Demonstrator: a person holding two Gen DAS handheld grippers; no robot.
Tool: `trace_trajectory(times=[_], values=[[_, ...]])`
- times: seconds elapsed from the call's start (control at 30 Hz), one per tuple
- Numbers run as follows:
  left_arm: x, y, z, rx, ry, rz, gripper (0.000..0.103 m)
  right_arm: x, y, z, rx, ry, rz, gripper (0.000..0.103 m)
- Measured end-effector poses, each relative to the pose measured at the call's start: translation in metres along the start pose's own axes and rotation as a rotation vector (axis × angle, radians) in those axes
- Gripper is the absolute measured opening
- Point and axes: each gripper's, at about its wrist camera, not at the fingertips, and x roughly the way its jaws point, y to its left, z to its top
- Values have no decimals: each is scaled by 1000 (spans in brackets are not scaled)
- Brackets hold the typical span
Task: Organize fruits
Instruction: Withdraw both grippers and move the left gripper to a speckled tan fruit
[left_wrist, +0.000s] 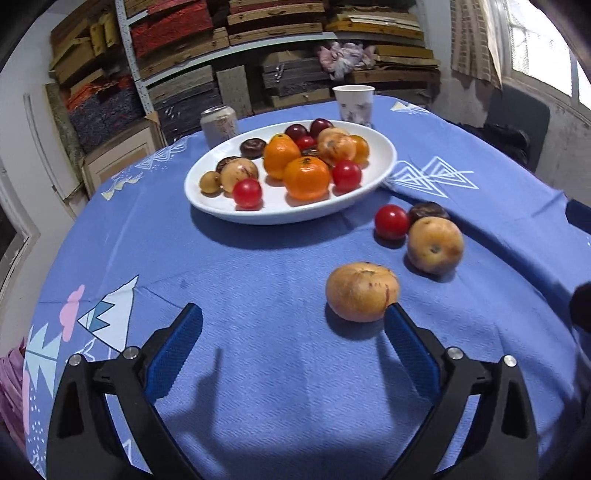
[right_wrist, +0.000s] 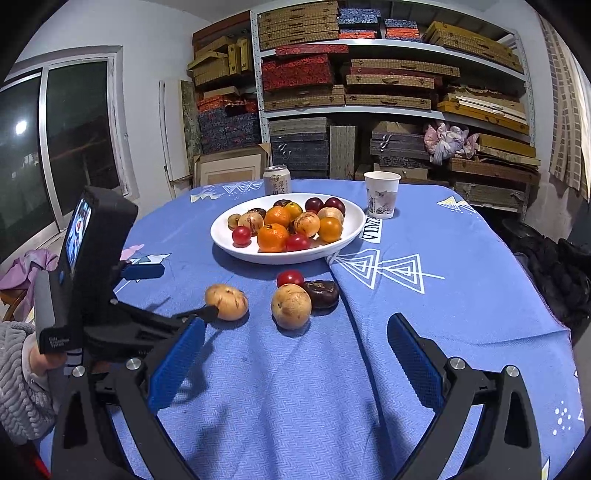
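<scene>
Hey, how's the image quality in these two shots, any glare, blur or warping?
Left wrist view: fisheye bends the shelves, the window is blown out, the right edge blurs. Right wrist view: sharp, a lamp reflects in the dark window, the plate casts a soft shadow.

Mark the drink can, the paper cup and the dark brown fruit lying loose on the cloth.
drink can (right_wrist: 277, 181): right wrist view, printed side wall.
paper cup (right_wrist: 382, 195): right wrist view, front wall.
dark brown fruit (right_wrist: 323, 291): right wrist view, glossy top.

loose fruits: 4 | plate: 1 | can: 1 | cup: 1
</scene>
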Motion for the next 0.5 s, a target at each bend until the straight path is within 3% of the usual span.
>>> trace_trajectory(times=[0.27, 0.4, 0.43, 0.5], values=[[1, -17, -4, 46, 12, -96, 97, 1, -5, 0, 29, 11, 45, 100], [1, -11, -4, 11, 14, -148, 95, 3, -6, 0, 42, 26, 65, 100], [3, -9, -3, -1, 18, -160, 91, 4, -6, 0, 39, 31, 66, 100], [10, -6, -2, -15, 47, -188, 67, 5, -4, -1, 34, 40, 68, 100]])
